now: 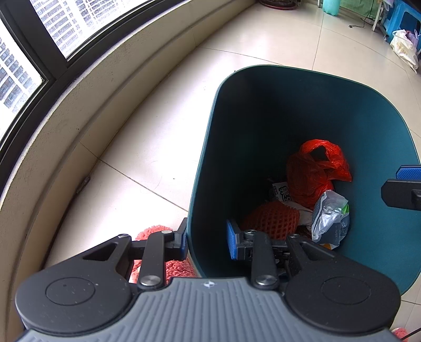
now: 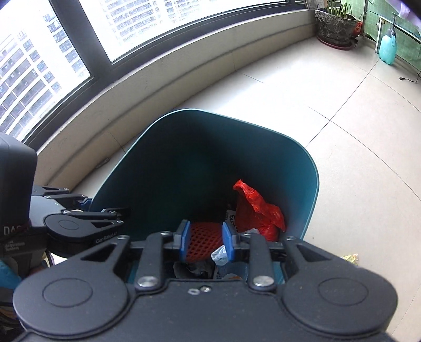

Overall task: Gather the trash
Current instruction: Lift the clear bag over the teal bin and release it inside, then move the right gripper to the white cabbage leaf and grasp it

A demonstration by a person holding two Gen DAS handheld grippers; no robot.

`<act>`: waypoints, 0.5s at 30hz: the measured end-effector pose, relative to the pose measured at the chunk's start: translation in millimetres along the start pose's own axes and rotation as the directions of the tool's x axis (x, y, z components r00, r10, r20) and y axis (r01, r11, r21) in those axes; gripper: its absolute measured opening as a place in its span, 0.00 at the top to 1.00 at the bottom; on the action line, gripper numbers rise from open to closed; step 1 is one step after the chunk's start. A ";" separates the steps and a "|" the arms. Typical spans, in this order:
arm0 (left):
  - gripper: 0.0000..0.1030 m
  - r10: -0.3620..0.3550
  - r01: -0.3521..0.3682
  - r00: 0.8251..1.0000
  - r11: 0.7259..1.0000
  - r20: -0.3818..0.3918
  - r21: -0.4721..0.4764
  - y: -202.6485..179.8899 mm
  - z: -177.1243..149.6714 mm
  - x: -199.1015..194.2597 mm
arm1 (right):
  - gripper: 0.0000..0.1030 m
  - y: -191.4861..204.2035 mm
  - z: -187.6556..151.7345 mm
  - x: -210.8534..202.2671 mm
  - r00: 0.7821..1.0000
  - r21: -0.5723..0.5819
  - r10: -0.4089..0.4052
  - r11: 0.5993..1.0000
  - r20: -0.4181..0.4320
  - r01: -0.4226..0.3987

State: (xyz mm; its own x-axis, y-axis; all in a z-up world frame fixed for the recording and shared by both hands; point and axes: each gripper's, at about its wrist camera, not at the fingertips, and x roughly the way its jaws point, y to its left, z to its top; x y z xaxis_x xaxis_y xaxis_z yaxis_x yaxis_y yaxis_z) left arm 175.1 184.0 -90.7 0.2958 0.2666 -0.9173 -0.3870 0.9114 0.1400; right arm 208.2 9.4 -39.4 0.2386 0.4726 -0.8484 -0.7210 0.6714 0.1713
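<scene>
Below the parted right gripper — red foam net, loose inside the bin.

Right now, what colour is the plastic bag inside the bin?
Red; the plastic bag shows best in the left wrist view.

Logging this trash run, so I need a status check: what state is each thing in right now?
Bin: upright, open-topped, partly filled.
Red plastic bag: crumpled, inside the bin.
Red foam net: inside the bin.
Left hand-held gripper: clamped on the bin's wall.
Right hand-held gripper: open above the bin, holding nothing.
Potted plant: upright by the window.
</scene>
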 end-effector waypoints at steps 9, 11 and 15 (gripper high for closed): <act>0.73 -0.012 0.012 1.000 1.000 -0.003 -0.012 3.7 1.2 0.1 | 0.72 -52.7 -11.3 -54.2 0.994 0.113 -0.051 0.993 0.093 0.040; 0.73 -0.011 0.011 1.000 1.000 0.000 -0.014 3.8 1.6 -0.8 | 0.72 -77.5 -15.5 -57.5 0.992 0.176 -0.092 0.982 0.091 0.075; 0.73 -0.011 0.011 1.000 1.000 0.002 -0.016 4.2 2.1 -1.2 | 0.71 -120.3 -29.2 -50.1 0.982 0.269 -0.177 0.951 0.059 0.155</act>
State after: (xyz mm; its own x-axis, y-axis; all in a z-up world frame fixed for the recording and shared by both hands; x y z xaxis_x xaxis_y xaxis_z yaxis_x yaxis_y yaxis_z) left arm 175.0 188.2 -88.2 0.3014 0.2574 -0.9181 -0.3981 0.9089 0.1242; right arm 263.9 -111.7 -32.1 0.4005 0.3789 -0.8343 -0.4736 0.8651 0.1655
